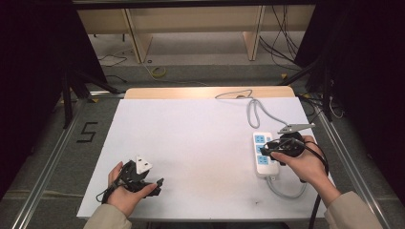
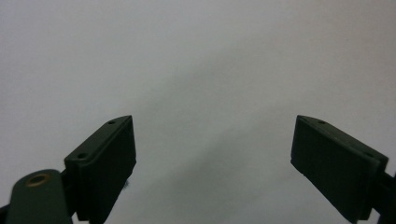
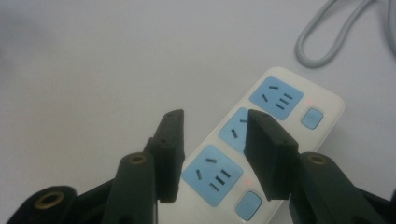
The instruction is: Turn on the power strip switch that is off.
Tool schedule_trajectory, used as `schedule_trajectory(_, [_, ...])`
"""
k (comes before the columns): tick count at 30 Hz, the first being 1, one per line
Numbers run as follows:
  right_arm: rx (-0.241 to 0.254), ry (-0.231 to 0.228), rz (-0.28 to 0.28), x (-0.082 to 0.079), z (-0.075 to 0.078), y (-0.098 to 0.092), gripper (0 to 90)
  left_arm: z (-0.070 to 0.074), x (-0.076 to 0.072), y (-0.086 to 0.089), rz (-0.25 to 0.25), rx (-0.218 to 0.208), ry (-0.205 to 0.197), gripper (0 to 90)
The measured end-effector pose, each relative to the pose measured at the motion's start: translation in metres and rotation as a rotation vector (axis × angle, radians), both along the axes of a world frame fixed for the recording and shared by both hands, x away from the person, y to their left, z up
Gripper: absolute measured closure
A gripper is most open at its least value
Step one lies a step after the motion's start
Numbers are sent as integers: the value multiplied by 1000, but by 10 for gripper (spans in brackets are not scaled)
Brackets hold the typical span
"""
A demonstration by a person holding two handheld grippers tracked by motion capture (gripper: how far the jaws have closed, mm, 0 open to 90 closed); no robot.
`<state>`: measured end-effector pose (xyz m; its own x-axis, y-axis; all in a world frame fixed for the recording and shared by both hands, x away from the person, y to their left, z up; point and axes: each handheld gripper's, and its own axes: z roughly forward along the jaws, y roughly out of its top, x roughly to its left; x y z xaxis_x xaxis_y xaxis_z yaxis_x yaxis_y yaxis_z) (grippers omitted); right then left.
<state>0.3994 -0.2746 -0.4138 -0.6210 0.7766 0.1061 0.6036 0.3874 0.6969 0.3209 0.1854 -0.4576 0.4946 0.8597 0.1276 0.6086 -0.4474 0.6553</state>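
Observation:
A white power strip with three blue sockets and small switches lies flat at the right of the white table. In the right gripper view the power strip sits just beneath and beyond my right gripper, whose jaws stand apart with nothing pressed between them. In the high view my right gripper hovers over the strip's middle. My left gripper rests near the front left of the table. In the left gripper view my left gripper is wide open over bare white surface.
The strip's grey cable loops toward the table's back edge, and the grey cable curls at the upper right of the right gripper view. A short length of cable bends out at the strip's near end. Metal rails flank the table.

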Motion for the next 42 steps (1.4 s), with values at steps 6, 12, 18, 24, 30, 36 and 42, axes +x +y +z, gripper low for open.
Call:
schedule_trajectory(6, [-1, -13, 15, -5, -2, 0, 551, 0, 0, 0, 1, -1, -2, 134])
schedule_trajectory(12, [16, -32, 52, -11, -3, -1, 524, 0, 0, 0, 1, -1, -2, 134])
schedule_trajectory(18, [21, -45, 78, -17, -5, -2, 501, 0, 0, 0, 1, -1, -2, 135])
schedule_trajectory(24, [27, -47, 91, -24, -7, -6, 478, 0, 0, 1, 0, -4, 0, 135])
schedule_trajectory(30, [45, -68, 96, -31, -10, -12, 444, 0, 0, 1, 0, -2, -1, 135])
schedule_trajectory(36, [61, -82, 93, -38, -14, -17, 412, -1, 0, 1, -1, -3, 1, 135])
schedule_trajectory(42, [75, -101, 98, -45, -18, -24, 397, -1, 0, 1, 0, -3, 0, 135])
